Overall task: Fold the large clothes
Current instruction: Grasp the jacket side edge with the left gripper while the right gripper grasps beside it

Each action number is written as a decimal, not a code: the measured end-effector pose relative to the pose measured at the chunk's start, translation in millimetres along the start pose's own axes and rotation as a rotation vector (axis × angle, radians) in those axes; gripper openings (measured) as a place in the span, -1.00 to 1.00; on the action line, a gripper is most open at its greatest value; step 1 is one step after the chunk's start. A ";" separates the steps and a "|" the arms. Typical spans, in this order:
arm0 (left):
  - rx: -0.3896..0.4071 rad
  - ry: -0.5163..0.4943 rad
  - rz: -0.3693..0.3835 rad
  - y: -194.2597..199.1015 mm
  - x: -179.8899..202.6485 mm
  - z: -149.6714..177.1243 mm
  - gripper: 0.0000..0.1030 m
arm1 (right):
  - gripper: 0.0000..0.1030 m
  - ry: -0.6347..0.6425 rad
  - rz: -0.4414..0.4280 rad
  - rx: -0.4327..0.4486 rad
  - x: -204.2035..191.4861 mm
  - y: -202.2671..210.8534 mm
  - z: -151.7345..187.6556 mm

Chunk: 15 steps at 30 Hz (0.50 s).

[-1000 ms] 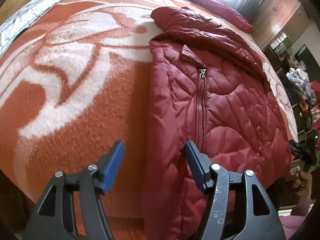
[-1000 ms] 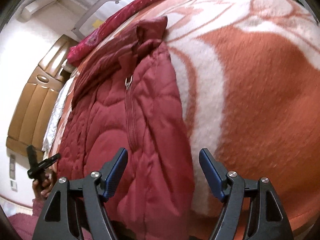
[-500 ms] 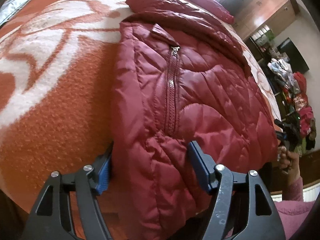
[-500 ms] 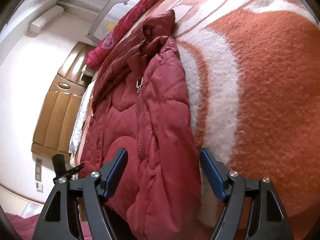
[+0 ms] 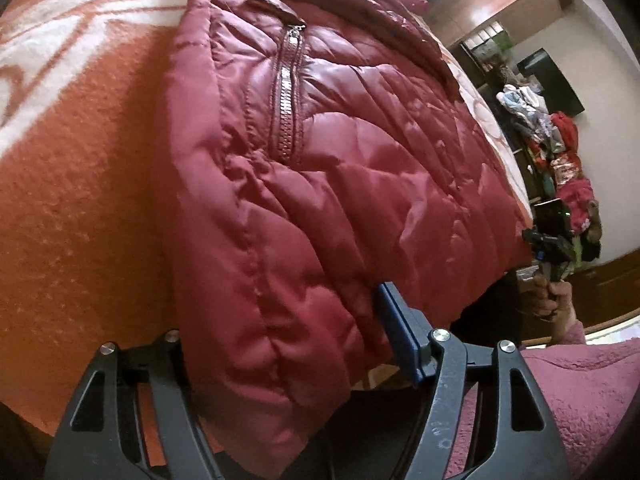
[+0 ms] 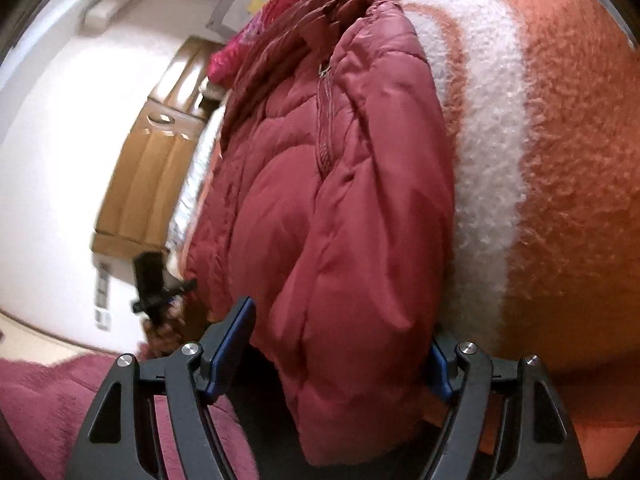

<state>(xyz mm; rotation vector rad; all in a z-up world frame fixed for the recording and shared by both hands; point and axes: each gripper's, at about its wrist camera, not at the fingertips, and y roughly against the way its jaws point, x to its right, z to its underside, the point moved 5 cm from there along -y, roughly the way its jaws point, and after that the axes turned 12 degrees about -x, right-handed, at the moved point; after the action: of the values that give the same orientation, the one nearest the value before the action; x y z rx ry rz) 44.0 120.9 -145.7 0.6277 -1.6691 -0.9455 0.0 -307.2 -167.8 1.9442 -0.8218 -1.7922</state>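
Two tongs straddle the near hem of one maroon quilted puffer jacket, which lies zipped on an orange-and-cream patterned blanket, collar at the far end.

Hidden or unclear: left gripper shows only its right blue pad; the left pad is buried behind the jacket's left edge fold. Right gripper shows its left pad clearly, the right pad only as a sliver behind the fabric. Whether any pad presses the cloth cannot be told; fabric bulges loosely between both pairs of jaws. Left jaws have just been opening, with the hem between them. Right jaws stand wide, released as far as seen.

Position: left tongs bracket the jacket's near left corner; right tongs bracket its near right corner, beside the cream stripe. Both views are motion-blurred. The opposite hand appears small at each frame edge; a pink fleece sleeve fills the near corners.
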 end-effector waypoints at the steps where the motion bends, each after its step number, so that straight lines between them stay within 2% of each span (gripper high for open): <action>1: -0.002 -0.004 0.015 -0.2 1.2 -0.4 0.35 | 0.44 -0.010 -0.018 0.002 1.1 -1.2 -2.5; 2: -0.001 -0.012 0.022 0.2 2.7 -0.4 0.35 | 0.42 -0.004 -0.024 -0.004 -0.4 -4.3 -3.6; 3: 0.005 -0.025 0.019 1.4 5.3 0.5 0.13 | 0.29 0.008 -0.017 -0.012 -2.8 -7.0 -3.5; 4: 0.012 -0.038 0.009 2.4 7.8 1.6 -0.20 | 0.16 0.027 0.001 -0.023 -6.2 -11.1 -2.8; 5: 0.017 -0.048 0.004 2.8 10.0 1.6 -0.27 | 0.10 0.039 0.017 -0.032 -9.3 -13.9 -1.4; 7: 0.029 -0.051 0.010 4.7 10.7 1.2 -0.50 | -0.20 0.058 0.037 -0.030 -13.0 -15.2 -0.6; 9: 0.045 -0.052 0.014 8.6 12.7 -0.3 -0.57 | -0.33 0.074 0.038 -0.011 -17.8 -12.1 -1.6; 12: 0.084 -0.071 0.001 20.3 23.4 -2.8 -0.64 | -0.42 0.119 0.054 0.022 -29.0 -5.1 -3.5; 15: 0.141 -0.083 0.019 36.0 37.4 -10.0 -0.67 | -0.49 0.163 0.014 0.075 -46.0 7.5 -7.5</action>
<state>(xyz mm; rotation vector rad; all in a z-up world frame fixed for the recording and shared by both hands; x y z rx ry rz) 44.5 108.2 -94.4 0.6736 -1.8243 -0.8553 5.2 -284.4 -126.8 2.0937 -0.8557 -1.5903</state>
